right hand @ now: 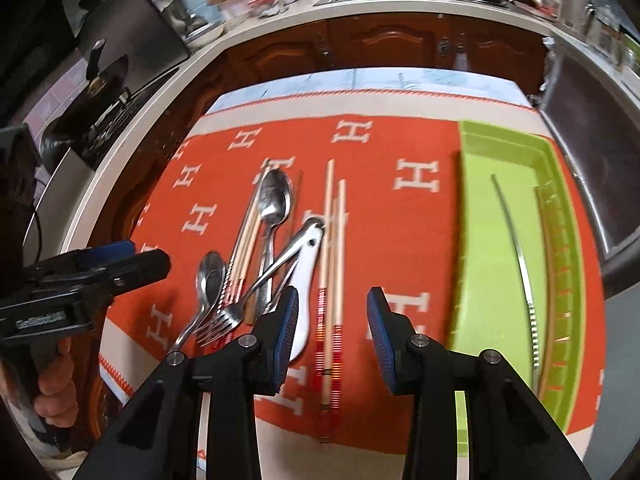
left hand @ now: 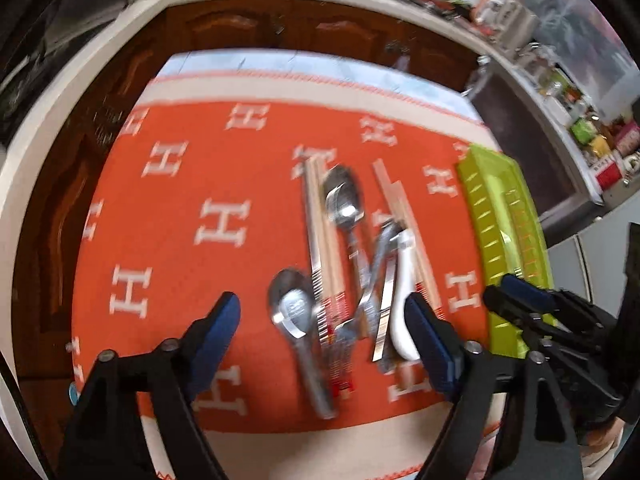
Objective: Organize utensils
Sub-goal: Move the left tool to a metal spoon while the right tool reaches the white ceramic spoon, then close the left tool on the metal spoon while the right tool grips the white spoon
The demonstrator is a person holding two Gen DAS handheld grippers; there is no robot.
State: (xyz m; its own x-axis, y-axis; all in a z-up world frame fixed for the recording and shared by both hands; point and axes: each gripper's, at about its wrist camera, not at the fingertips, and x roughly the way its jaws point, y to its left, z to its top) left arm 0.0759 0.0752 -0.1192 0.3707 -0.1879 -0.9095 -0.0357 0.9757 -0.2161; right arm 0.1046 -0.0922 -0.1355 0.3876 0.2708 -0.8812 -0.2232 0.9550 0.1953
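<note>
Two handheld grippers hover over a pile of utensils on an orange cloth.

The left gripper (left hand: 324, 332) has its jaws spread wide, empty, above the spoons (left hand: 294, 308), forks and chopsticks (right hand: 330, 280). The right gripper (right hand: 332, 336) is partly spread, also empty; the green tray (right hand: 496, 248) lies to its right, holding one metal chopstick (right hand: 524, 264).

Orange H-patterned cloth (right hand: 400, 248); brown cabinet doors (right hand: 392, 44); white countertop (right hand: 304, 8).

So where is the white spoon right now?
The white spoon lies on the orange cloth in the utensil pile, between the fork and the chopsticks, left of the green tray.
</note>
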